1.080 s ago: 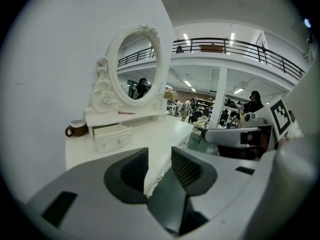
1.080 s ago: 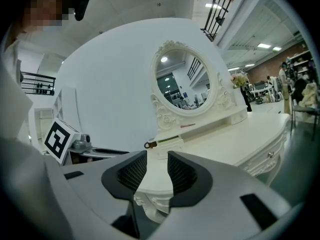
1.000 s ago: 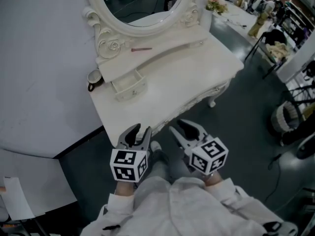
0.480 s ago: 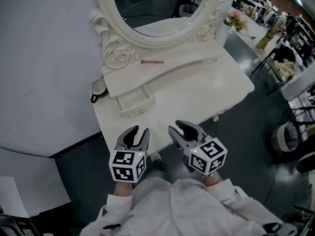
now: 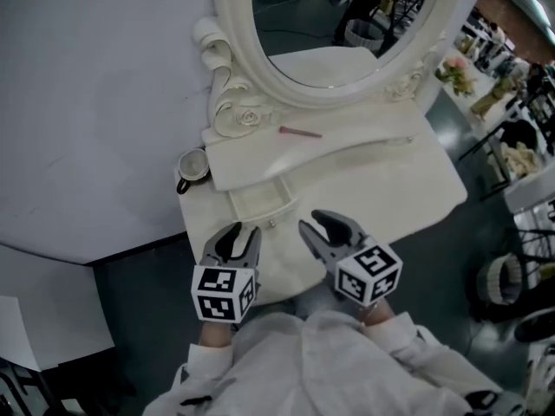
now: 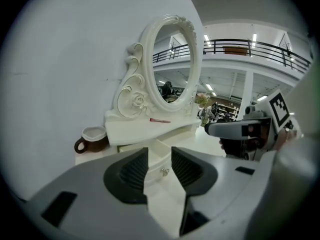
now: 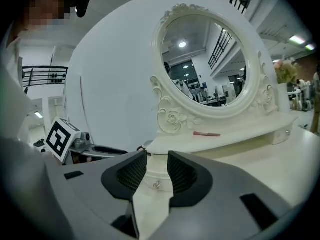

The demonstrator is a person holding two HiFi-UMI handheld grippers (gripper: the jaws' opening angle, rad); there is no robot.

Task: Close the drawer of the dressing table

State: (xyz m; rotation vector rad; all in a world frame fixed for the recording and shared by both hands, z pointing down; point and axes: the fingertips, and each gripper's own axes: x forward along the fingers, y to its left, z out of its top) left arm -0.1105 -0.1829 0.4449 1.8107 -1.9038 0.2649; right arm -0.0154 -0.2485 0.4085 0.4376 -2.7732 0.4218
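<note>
Where the head view looks down, the drawer (image 5: 258, 202) stands pulled out of the dressing table (image 5: 390, 180), just ahead of the left gripper (image 5: 239, 232) and right gripper (image 5: 323, 226). In the left gripper view the jaws stand apart, gripping nothing, with the drawer's knob (image 6: 163, 171) beyond the gap. The right gripper view likewise shows jaws spread and empty, facing the drawer front.

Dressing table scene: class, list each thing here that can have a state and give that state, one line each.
drawer: pulled out, not yet closed
left claw: jaws apart, holding nothing
right claw: jaws apart, holding nothing
mug: upright on the table's left end
pink stick: lying flat on the upper shelf
</note>
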